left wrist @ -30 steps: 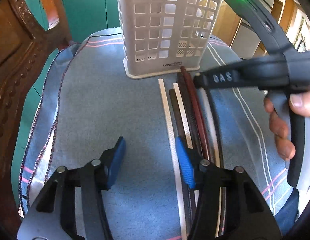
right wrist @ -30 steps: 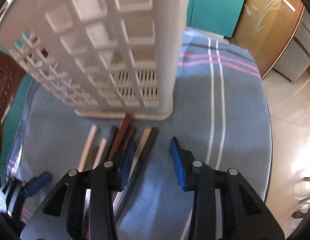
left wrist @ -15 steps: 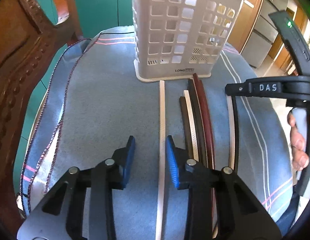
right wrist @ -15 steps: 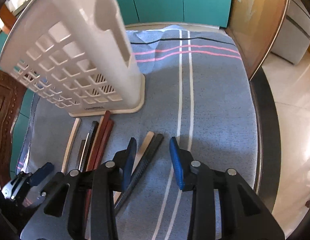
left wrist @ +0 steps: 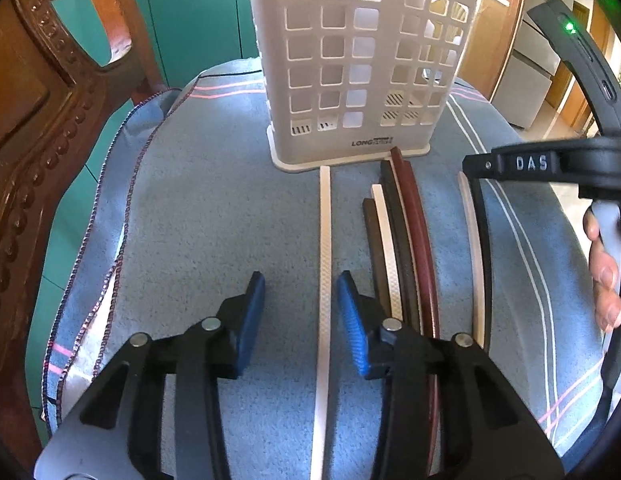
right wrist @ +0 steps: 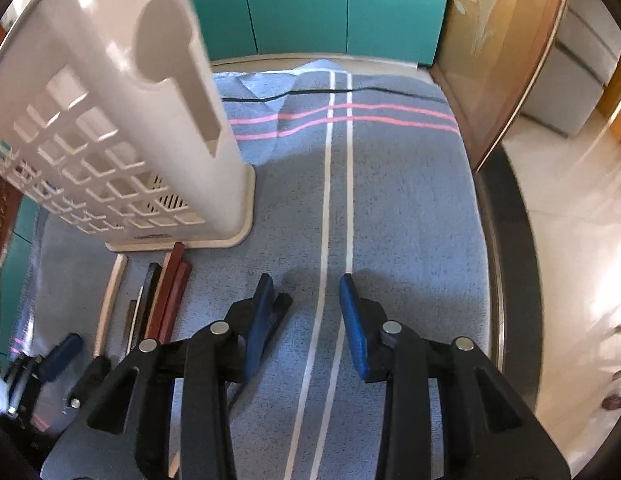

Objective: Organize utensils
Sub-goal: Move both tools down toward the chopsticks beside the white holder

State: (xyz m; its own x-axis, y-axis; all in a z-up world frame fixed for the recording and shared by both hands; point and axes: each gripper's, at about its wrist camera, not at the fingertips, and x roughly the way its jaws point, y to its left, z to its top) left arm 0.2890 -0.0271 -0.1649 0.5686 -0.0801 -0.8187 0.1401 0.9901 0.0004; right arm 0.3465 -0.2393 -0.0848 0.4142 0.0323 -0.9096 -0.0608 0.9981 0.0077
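Blue cloth [left wrist: 214, 208] with white and pink stripes covers the desk under both your tools. Your left claw [left wrist: 300, 312] hangs low over it with its blue pads [left wrist: 352, 320] spread apart, and a white chopstick [left wrist: 324, 280] runs straight through the gap between them, touching neither pad as far as you can see. Its far tip reaches the foot of the white lattice holder [left wrist: 362, 64] standing upright at the far end of the cloth. Just to the right lies a bundle of more chopsticks [left wrist: 402, 240], dark brown, white, black and red-brown, packed side by side and pointing at the holder. Further right, one pale and one black stick [left wrist: 480, 248] lie together.

Your right claw [right wrist: 304, 320] is also spread apart and grips nothing; only the cloth's two white stripes [right wrist: 338, 184] lie between its pads. One black stick shows just beside its left pad [right wrist: 259, 320]. The holder [right wrist: 122, 128] stands to its left, tips of the bundle [right wrist: 166, 292] at its base.
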